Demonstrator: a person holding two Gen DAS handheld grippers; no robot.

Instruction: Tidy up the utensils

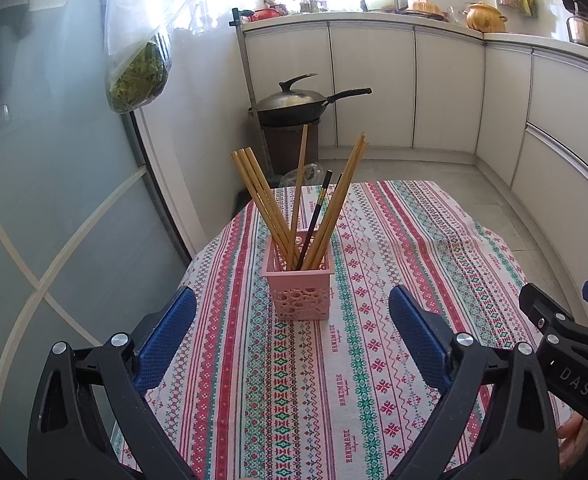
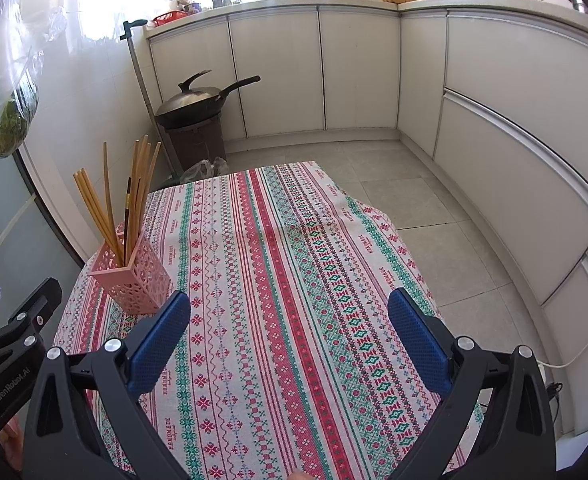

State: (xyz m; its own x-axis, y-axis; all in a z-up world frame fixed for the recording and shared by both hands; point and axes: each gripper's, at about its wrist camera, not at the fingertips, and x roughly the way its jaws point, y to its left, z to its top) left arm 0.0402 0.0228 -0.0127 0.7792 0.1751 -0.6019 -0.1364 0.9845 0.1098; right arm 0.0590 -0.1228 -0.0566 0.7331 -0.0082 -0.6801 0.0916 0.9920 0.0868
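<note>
Left wrist: holder [image 1: 297,284] beyond claw [image 1: 292,334].

A lidded wok [image 1: 294,102] is sitting on a dark stand [image 1: 290,144] ahead of the gripper, white cabinets [image 1: 405,84] are running behind it, and a bag of greens [image 1: 138,72] is hanging upper left.

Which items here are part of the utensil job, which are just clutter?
Job: pink perforated plastic holder; tan wooden chopsticks; dark chopstick with gold band.

Clutter: lidded black wok; hanging clear bag of greens; yellow ceramic pot.
</note>
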